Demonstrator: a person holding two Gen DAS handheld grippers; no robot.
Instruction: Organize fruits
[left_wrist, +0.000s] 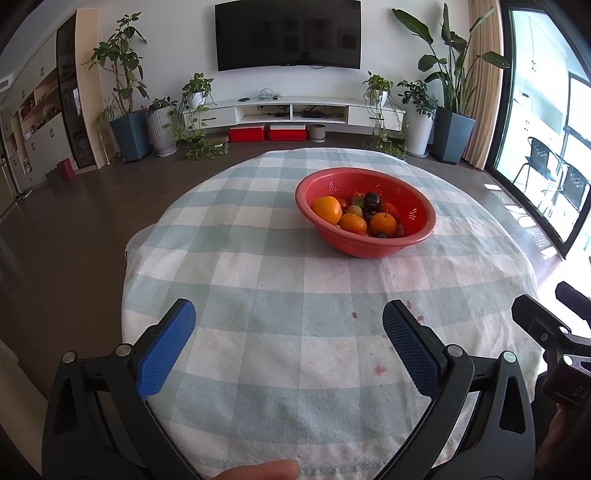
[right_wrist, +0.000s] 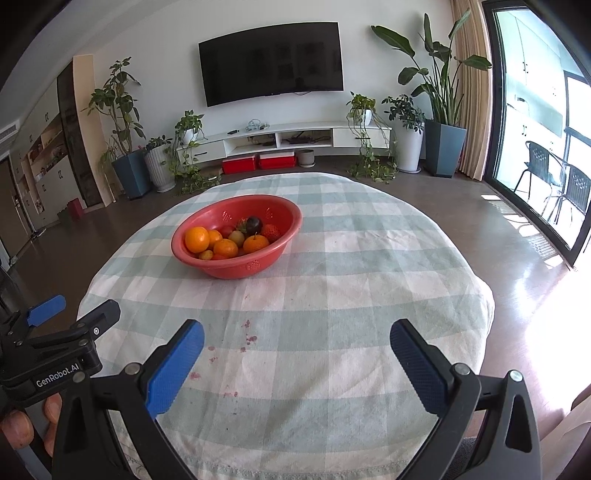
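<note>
On the round table, over a green-and-white checked cloth (right_wrist: 332, 266), a red perforated bowl (left_wrist: 413, 206) is set toward the far half. Several oranges (left_wrist: 326, 209) are heaped in it on the near side, with a dark plum (left_wrist: 372, 200), strawberries (right_wrist: 270, 232) and a small greenish fruit (right_wrist: 236, 238) behind them (smaller pieces underneath cannot be identified). The left gripper (left_wrist: 288, 321) and the right gripper (right_wrist: 297, 339) are held above the near part of the cloth, well apart from the bowl, each with its blue-padded jaws spread wide and nothing between them. Reddish stains (right_wrist: 245, 338) are seen on the cloth.
</note>
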